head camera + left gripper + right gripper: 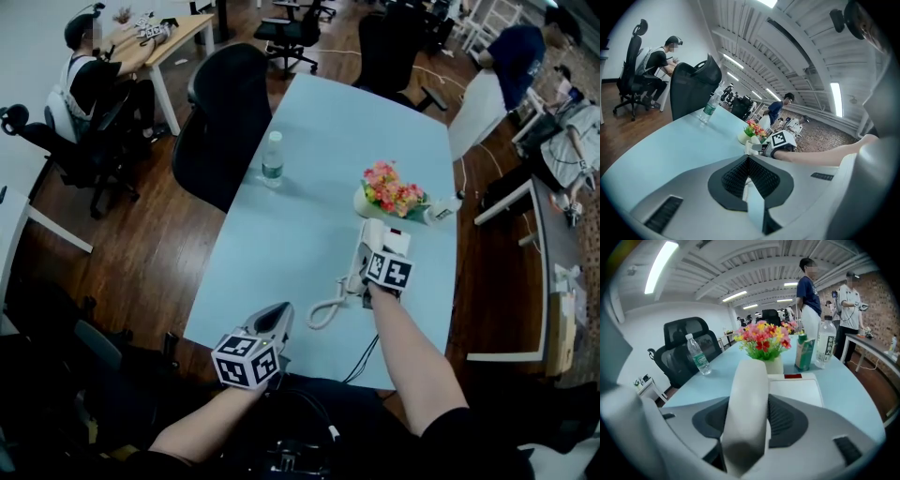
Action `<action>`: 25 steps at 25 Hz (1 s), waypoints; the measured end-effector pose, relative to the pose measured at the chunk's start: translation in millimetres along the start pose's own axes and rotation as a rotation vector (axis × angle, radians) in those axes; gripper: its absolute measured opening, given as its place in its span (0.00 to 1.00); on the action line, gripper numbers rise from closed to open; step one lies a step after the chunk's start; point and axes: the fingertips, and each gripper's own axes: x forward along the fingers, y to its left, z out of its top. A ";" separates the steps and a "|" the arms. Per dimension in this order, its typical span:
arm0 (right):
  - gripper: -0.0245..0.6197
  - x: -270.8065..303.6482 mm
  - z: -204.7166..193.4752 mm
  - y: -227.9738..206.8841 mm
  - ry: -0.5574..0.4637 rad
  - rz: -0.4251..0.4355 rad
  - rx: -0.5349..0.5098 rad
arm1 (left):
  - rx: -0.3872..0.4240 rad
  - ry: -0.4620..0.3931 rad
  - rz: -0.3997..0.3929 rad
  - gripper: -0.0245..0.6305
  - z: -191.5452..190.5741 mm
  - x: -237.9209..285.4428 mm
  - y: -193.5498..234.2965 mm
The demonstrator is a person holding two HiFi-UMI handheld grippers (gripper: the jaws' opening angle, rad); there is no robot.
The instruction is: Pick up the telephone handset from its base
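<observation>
- Pale-blue table (309,178) was seen carrying a white telephone base (392,234) close to its right edge, towards the near end.
- The handset (750,376) was found along the left side of that base and was pinched between the two pads of the right gripper (749,404). Whether it had been raised off the cradle could not be told.
- A coiled cord (323,309) was seen trailing from the phone towards the near edge.
- The left gripper (748,158) was held at the near edge, towards the near left corner. Its jaws were pressed together at the tips with nothing between them.
- A pot of flowers (392,190) was set just behind the base, with a carton (804,351) beside it.
- A water bottle (272,159) was stood near the left edge, well apart from the phone.
</observation>
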 end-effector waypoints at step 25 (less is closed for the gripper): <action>0.41 -277.7 -46.9 41.9 -0.301 0.374 0.063 | 0.129 0.049 -0.144 0.04 -14.3 10.8 -77.9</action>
